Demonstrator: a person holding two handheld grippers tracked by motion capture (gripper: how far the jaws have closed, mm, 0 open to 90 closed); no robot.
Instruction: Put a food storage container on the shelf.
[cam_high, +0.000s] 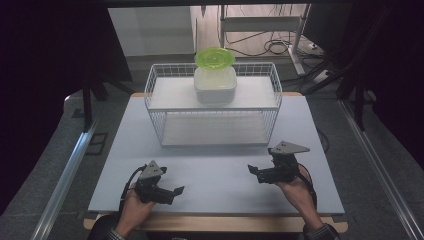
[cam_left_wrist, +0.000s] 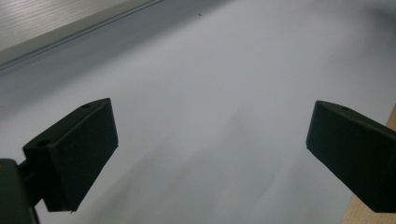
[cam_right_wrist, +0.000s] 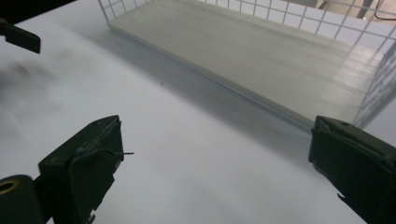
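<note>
I count two grippers, one wire rack, one white container and one green lid on my table (cam_high: 215, 172). From the high view, the left gripper (cam_high: 176, 192) sits low at the near left with a hand (cam_high: 134, 210) behind it, and the right gripper (cam_high: 253, 171) sits at the near right with the other hand (cam_high: 295, 191) holding it. Both point inward toward each other, well apart, over bare tabletop. Neither touches anything.

The wire rack (cam_high: 212, 105) stands at the far middle of the table, with two shelves. On its upper shelf sits the white container (cam_high: 215, 84), and the green lid (cam_high: 214, 57) rests tilted on top of it (it looks askew rather than seated flat).

In the left gripper view my jaws stand wide apart with nothing between them, only pale table (cam_left_wrist: 210, 116) beneath, with its wooden edge at the lower right corner. The right gripper view gives me what the left one lacks: the rack's lower shelf (cam_right_wrist: 261, 51) and white mesh wall, close ahead. Its jaws are spread wide too, empty. At that view's upper left edge, a dark jaw tip of the left gripper (cam_right_wrist: 19, 37) pokes in.
</note>
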